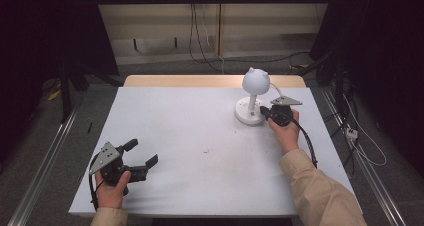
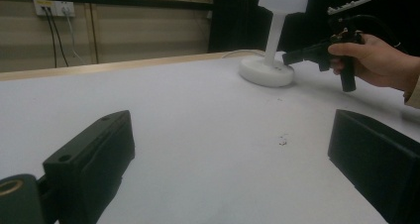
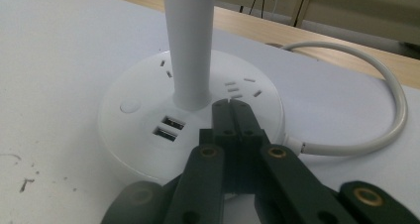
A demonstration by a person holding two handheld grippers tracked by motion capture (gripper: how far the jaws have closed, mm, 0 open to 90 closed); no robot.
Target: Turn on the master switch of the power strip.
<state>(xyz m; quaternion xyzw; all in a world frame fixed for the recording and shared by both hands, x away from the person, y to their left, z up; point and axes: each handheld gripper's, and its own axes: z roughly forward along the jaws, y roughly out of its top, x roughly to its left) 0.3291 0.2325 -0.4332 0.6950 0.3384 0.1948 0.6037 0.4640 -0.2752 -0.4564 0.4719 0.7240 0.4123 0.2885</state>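
Here, right gripper [image 3: 231, 105] jaws together, tips over the lamp base [image 3: 143, 135]; left gripper [image 1: 141, 159] jaws apart, on bare table [image 1: 200, 151].

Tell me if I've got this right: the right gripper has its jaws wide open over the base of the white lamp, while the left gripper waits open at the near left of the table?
Not quite. The right gripper is shut, its tips together over the white lamp base, as the right gripper view shows. The left gripper does wait open at the near left of the table.
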